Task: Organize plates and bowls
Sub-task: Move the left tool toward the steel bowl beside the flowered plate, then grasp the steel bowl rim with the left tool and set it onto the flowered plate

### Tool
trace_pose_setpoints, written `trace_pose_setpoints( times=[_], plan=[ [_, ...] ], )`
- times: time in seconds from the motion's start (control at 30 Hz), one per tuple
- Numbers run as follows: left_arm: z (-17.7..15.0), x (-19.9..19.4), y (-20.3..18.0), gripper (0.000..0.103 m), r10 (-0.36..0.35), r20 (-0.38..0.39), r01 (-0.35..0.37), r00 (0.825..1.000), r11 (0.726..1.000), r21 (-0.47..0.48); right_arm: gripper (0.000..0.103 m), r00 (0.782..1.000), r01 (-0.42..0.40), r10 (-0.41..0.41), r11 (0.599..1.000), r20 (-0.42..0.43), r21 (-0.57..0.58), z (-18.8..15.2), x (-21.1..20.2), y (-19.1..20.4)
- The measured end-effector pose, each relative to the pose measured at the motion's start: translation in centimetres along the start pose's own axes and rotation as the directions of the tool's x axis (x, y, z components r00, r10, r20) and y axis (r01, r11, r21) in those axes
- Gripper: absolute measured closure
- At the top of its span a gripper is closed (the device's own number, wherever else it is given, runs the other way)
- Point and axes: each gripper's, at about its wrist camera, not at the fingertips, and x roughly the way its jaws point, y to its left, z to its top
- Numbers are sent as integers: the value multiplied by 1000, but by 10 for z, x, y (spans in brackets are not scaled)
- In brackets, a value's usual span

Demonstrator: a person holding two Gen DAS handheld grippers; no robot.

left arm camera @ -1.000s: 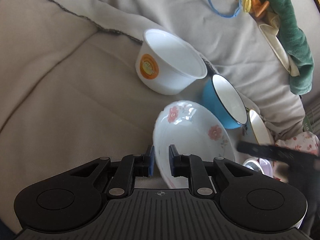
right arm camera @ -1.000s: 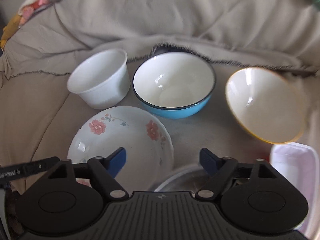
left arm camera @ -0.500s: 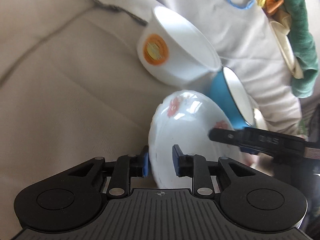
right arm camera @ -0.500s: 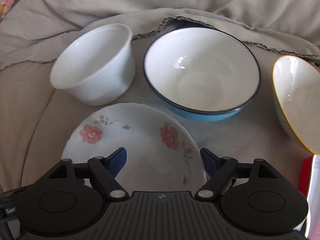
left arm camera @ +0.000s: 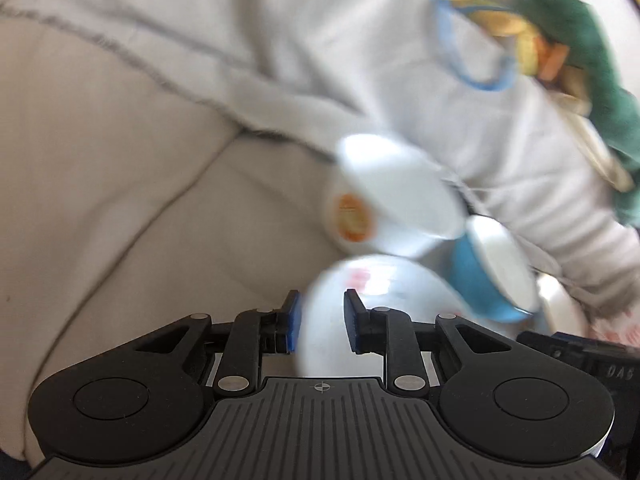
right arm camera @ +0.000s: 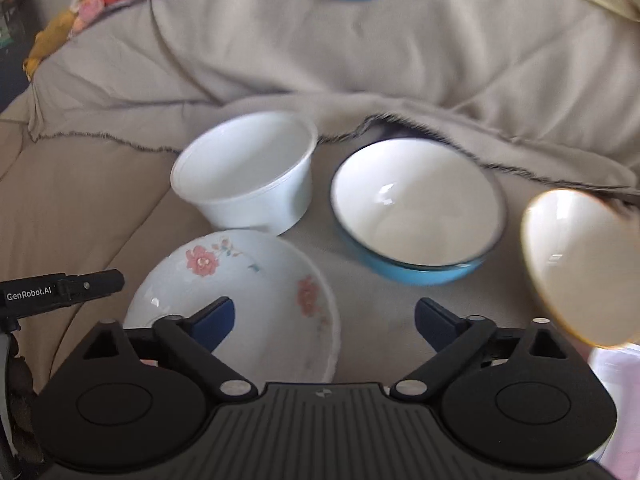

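Flowered plate point(right arm camera: 256, 292): lay on the beige blanket point(right arm camera: 100, 200), nearest the claws, just beside the white tub point(right arm camera: 248, 172) and near the blue bowl point(right arm camera: 416, 208).
Left claw point(left arm camera: 320, 322): jaws a little apart, having just been shifting; the plate's near rim ran between them, but blur hid whether the pads pressed.
Right claw point(right arm camera: 324, 318): wide apart, jaws having just been opening, gripping nothing, above the plate's right side.
Handling: likely glazed ceramic, stiff, slick, breakable; soft bedding lets it tip.
Best hold: the thin rim, pinched squarely.
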Motion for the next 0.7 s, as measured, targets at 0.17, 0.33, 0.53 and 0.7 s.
trace_pose_setpoints(
  times=[0.17,0.33,0.53,0.7],
  plan=[
    [-24,5,-72,77,-218,-157,241,963,960,141,0,993,81,-95,983,76,162,-43,-65,-57],
    [-60,33,-129,77,-208,-272,275,940,931,238,0,963,212,-254,921,91,327,-112,-93,-98],
    [-82,56,-152,74,-152,-293,241,944,924,297,5,984,107,-162,870,73,482,-162,-80,-123],
    [-91,55,-140,79,-156,-328,246,932,935,254,5,992,-48,-20,858,126,512,-169,-72,-120]
  ],
)
